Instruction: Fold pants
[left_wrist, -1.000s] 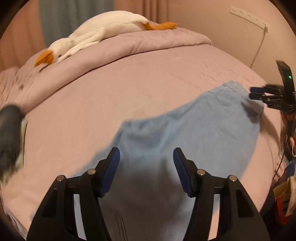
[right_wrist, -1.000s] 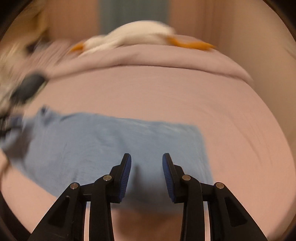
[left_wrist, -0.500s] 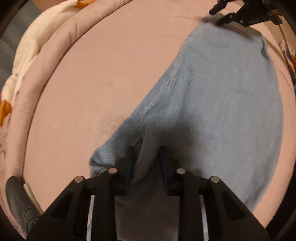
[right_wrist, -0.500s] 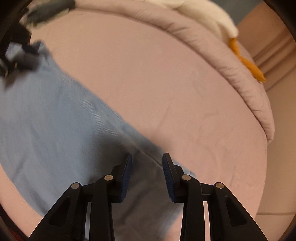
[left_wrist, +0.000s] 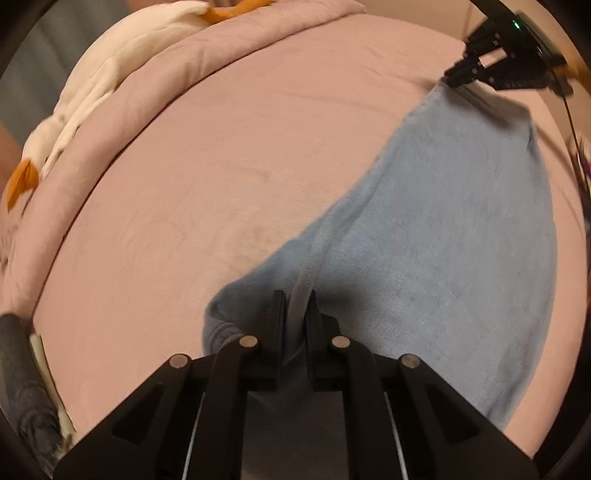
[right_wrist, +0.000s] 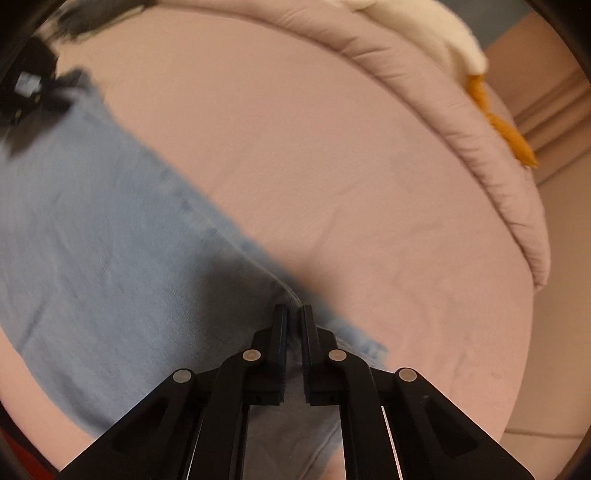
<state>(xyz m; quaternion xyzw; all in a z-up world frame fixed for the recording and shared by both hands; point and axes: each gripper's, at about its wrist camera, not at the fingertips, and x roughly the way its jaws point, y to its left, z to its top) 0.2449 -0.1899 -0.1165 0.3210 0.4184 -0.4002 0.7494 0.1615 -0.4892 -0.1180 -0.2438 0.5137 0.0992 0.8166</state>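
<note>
Light blue pants (left_wrist: 443, 236) lie spread on a pink bed (left_wrist: 221, 184). My left gripper (left_wrist: 296, 301) is shut on a pinched fold at one end of the pants. My right gripper (right_wrist: 294, 312) is shut on the far edge of the pants (right_wrist: 92, 229) at the other end. In the left wrist view the right gripper (left_wrist: 452, 75) shows at the top right, holding the cloth's corner. In the right wrist view the left gripper (right_wrist: 55, 92) shows blurred at the top left, at the cloth's other corner.
A rolled pink duvet (left_wrist: 166, 85) runs along the back of the bed, with a white and orange plush toy (left_wrist: 110, 74) on it, which also shows in the right wrist view (right_wrist: 454, 48). A dark grey object (left_wrist: 18, 387) lies at the bed's left edge.
Both grippers came down onto the pants and closed from open to shut, each pinching the cloth at its own end. The views tilted toward the bed.
</note>
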